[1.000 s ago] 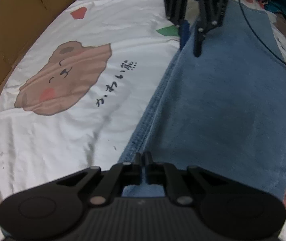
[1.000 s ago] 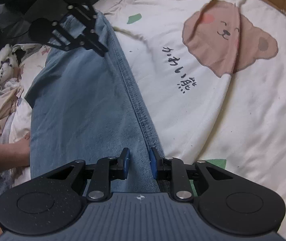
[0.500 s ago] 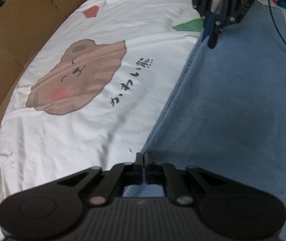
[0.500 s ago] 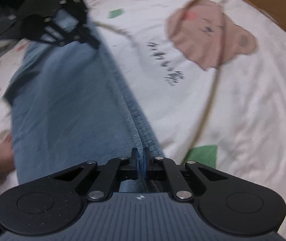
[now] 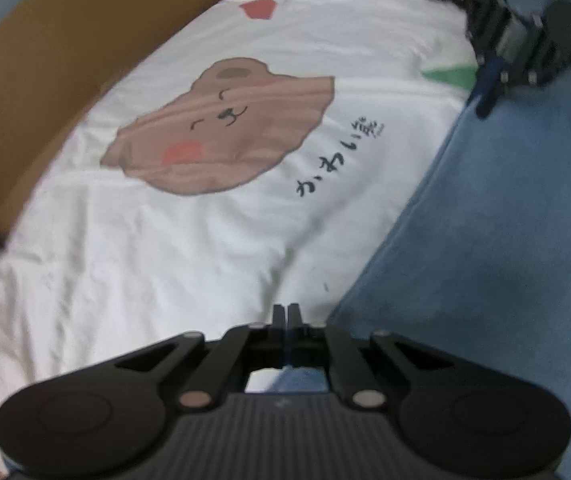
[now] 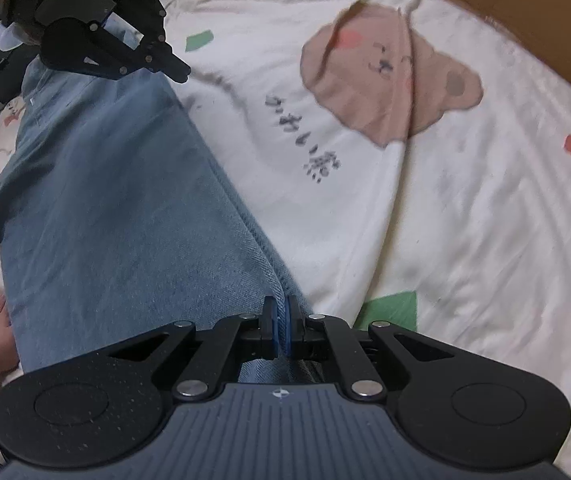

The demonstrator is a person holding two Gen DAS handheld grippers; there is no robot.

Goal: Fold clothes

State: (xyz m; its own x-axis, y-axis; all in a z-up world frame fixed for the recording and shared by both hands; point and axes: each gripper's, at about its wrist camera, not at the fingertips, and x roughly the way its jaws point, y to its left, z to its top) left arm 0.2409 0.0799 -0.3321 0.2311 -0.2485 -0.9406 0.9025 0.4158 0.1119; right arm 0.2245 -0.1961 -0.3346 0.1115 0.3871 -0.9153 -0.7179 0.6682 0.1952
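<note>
Blue jeans (image 6: 117, 216) lie flat on a white bedsheet (image 6: 465, 240) with a brown bear print (image 6: 389, 76) (Japanese lettering beside it). Right gripper (image 6: 281, 322) is clamped on the jeans' seamed edge at one end; left gripper (image 5: 286, 316) is closed at the opposite end, apparently pinching denim, though that view is blurred. Cardboard (image 5: 45, 60) borders the sheet.
</note>
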